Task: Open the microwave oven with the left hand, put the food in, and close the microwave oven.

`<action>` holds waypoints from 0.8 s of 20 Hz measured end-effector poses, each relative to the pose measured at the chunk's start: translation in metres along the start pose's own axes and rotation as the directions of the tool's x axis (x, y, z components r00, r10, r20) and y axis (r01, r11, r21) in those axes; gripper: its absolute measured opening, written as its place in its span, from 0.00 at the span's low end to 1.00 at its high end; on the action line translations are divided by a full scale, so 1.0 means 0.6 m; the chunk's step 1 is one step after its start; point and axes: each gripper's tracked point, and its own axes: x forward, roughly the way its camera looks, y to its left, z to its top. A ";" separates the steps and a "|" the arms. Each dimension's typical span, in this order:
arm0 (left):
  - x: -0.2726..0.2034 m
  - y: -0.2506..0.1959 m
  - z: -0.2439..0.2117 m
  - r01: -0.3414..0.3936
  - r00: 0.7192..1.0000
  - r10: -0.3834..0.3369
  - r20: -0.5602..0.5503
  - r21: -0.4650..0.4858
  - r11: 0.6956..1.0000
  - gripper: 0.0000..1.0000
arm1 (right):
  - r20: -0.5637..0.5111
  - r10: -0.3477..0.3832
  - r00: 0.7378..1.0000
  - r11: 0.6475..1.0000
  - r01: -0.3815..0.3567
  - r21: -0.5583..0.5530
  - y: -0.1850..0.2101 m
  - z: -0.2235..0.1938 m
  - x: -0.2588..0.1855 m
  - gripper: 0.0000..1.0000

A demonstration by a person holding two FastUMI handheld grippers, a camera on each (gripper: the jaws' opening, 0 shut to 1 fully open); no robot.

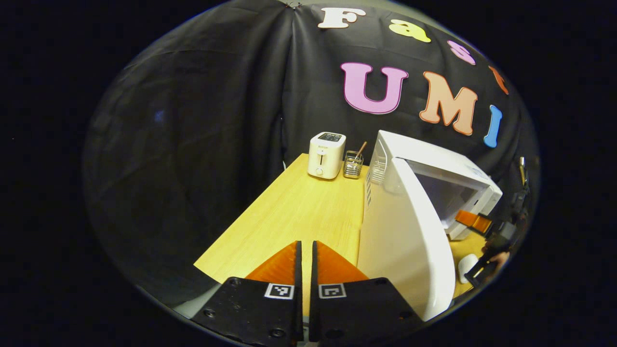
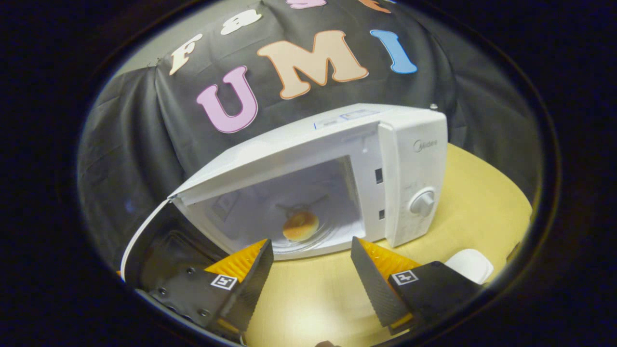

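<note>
The food (image 2: 300, 226) is seen inside the microwave (image 2: 414, 168), ahead of the empty, spread right claw (image 2: 312, 262). Closing remains: the door (image 1: 405, 241), just right of the closed left claw (image 1: 306, 255), must be pushed.

In the left gripper view the open microwave door (image 1: 405, 241) stands edge-on and hides most of the microwave (image 1: 434, 159) cavity behind it, so the food inside cannot be seen there. Right of that door, the right gripper (image 1: 475, 222) is partly covered by the microwave's front, and the hand (image 1: 499, 258) holding it is blurred. A small white object (image 1: 466, 267) beside the door's lower edge is too distorted to identify. The contents of the wire holder (image 1: 353, 164), left of the microwave, are too small to tell. In the right gripper view the door's (image 2: 144, 241) lower part is cut off, and the white object (image 2: 470, 265) right of the microwave is half hidden by the gripper's finger
</note>
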 end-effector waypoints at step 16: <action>-0.083 -0.106 -0.058 0.329 0.944 -0.326 -0.050 0.104 0.938 0.01 | 0.168 -0.154 0.974 0.984 0.166 -0.062 -0.124 0.130 -0.219 0.91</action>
